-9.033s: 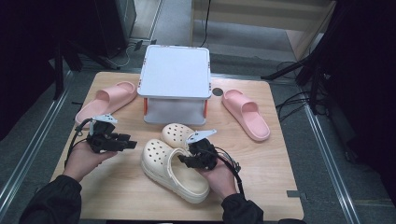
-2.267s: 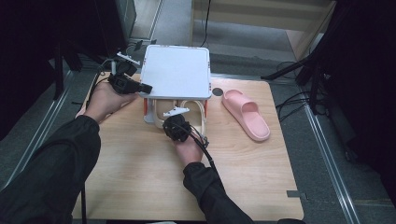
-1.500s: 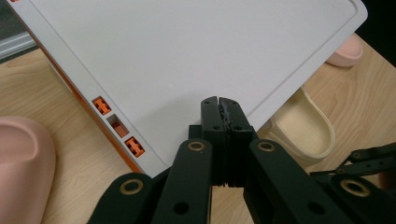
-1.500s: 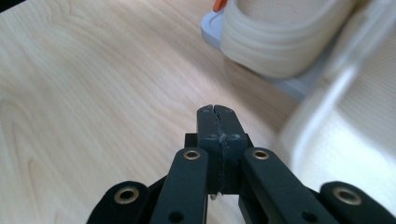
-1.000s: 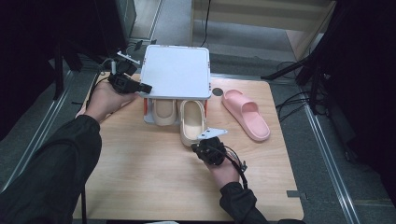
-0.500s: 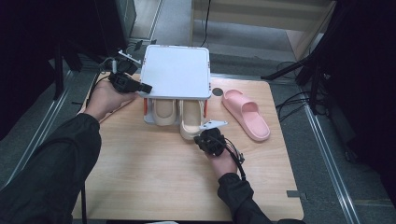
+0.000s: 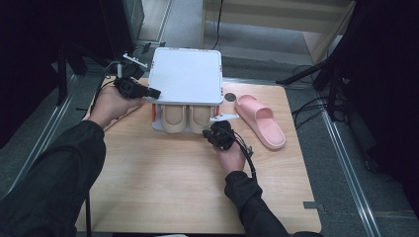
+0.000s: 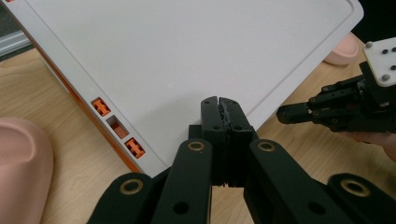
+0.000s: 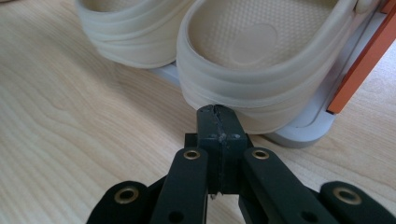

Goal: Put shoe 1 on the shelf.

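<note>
Here the right hand-held gripper (image 9: 218, 112), clenched on nothing, presses its tips against the heel of the right-hand beige clog (image 9: 261, 60), at centre frame in the high view. That clog sits beside its twin (image 7: 174, 117) under the white rack (image 7: 185, 74), which the clenched left hand-held gripper (image 8: 219, 105) steadies. Pushing seems nearly done; next, the pink slipper (image 7: 259, 120). No writing is legible.

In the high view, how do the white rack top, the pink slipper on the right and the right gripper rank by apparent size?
1. white rack top
2. pink slipper
3. right gripper, smallest, though it sits slightly nearer the camera.
</note>
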A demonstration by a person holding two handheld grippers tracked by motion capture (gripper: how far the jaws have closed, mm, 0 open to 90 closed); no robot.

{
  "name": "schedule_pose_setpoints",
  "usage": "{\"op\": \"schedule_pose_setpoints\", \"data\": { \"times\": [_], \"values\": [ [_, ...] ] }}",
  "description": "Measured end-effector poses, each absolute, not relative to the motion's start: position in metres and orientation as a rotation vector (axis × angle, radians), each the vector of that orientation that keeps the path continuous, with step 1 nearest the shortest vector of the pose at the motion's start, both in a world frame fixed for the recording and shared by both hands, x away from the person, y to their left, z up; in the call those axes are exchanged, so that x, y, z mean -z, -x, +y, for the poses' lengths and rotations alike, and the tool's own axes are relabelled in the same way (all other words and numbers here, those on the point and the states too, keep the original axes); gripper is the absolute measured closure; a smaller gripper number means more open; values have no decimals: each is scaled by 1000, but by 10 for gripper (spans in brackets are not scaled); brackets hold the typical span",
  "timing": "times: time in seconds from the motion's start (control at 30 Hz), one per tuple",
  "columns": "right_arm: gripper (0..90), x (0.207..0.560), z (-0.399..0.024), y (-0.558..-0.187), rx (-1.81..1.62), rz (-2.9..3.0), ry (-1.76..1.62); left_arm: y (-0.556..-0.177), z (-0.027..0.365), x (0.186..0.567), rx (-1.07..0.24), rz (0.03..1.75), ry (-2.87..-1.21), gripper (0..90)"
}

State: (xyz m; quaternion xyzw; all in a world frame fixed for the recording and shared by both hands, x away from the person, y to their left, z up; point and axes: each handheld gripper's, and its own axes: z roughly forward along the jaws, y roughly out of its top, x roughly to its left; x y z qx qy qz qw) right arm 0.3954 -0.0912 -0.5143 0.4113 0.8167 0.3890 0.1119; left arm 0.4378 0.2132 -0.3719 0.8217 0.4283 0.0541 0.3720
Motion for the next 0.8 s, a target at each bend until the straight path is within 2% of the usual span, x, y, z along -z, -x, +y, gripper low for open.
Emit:
{"op": "schedule_pose_setpoints", "data": {
  "times": [0.37, 0.47, 0.57, 0.8],
  "values": [
    [892, 511, -92, -394, -1182, 2409, -1202, -438, 215, 372, -142, 1056, -2115, 890],
    [854, 505, -97, -386, -1199, 2426, -1176, -439, 215, 371, -116, 1076, -2095, 826],
    [850, 501, -103, -375, -1223, 2457, -1159, -440, 215, 370, -85, 1082, -2092, 685],
    [728, 493, -119, -350, -1228, 2534, -1043, -426, 214, 358, -131, 1041, -2127, 556]
  ]
}}
